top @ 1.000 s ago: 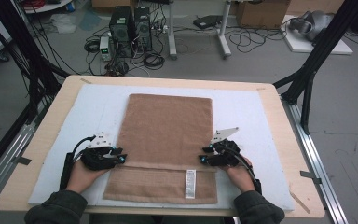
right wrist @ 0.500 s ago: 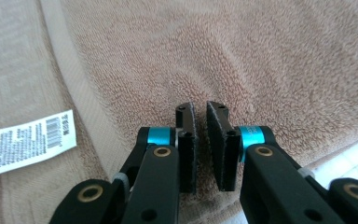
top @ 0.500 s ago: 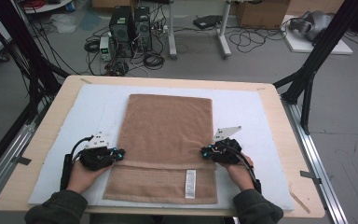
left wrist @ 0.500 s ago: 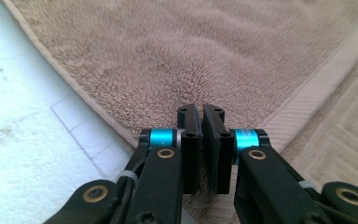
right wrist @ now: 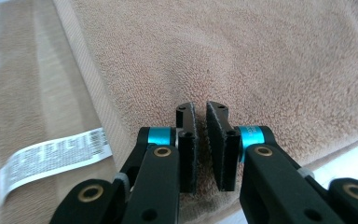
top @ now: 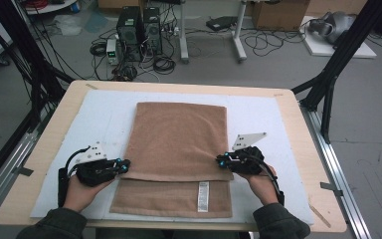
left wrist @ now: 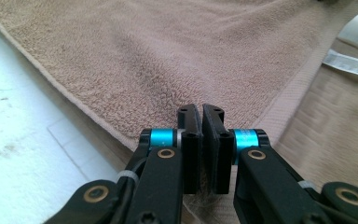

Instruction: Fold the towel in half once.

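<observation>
Both jaws just closed, each gripper (top: 122,164) (top: 222,160) pinching the fuzzy brown towel (top: 179,139).

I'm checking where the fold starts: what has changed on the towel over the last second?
Both grippers closed their jaws on the folded towel's upper layer: the left gripper at its left near corner, the right gripper at its right near corner. Both hands have lifted slightly. The towel itself lies as before on the white mat, with its label on the lower layer.
</observation>
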A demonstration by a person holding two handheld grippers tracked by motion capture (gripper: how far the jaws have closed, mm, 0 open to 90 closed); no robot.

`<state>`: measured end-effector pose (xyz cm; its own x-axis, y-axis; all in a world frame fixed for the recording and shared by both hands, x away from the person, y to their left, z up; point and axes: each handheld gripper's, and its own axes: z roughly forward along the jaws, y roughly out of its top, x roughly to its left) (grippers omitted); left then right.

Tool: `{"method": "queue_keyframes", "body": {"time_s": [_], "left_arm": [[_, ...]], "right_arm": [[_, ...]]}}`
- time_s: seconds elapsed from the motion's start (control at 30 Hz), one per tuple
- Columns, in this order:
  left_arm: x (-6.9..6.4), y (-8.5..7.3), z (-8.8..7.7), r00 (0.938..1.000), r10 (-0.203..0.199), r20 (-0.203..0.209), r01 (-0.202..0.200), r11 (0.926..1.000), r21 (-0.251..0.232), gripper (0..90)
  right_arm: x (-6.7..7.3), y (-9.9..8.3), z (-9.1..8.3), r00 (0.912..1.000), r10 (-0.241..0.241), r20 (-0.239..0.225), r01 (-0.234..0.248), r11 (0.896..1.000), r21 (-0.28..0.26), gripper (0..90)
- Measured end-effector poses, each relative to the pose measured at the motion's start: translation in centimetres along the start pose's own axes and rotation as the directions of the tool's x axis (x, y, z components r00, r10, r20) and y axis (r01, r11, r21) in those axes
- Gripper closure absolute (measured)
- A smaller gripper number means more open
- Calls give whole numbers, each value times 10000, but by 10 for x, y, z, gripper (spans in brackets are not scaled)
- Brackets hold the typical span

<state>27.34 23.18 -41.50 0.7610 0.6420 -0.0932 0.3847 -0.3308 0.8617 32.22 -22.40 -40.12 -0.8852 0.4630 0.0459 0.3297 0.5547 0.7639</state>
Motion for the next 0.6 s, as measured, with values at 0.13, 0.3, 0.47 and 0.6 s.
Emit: {"method": "queue_keyframes", "body": {"time_s": [0.13, 0.3, 0.47, 0.6], "left_arm": [[-7, -5, -10, 9999, 30, 105, -29, 10000, -87, 856], [-19, -4, -22, 9995, 253, 192, -250, 9996, -152, 856], [-31, -4, -34, 9984, 505, 260, -500, 9986, -177, 857], [-39, -15, -38, 9971, 538, 539, -540, 9985, 18, 855]], "right_arm": [[8, -2, -10, 9998, -101, -198, 97, 9998, -178, 826], [23, 2, -19, 9983, -554, -180, 552, 9984, -114, 826], [34, 6, -29, 9969, -750, -248, 749, 9972, -40, 826], [45, -3, -32, 9955, -797, -510, 798, 9968, -17, 822]]}}
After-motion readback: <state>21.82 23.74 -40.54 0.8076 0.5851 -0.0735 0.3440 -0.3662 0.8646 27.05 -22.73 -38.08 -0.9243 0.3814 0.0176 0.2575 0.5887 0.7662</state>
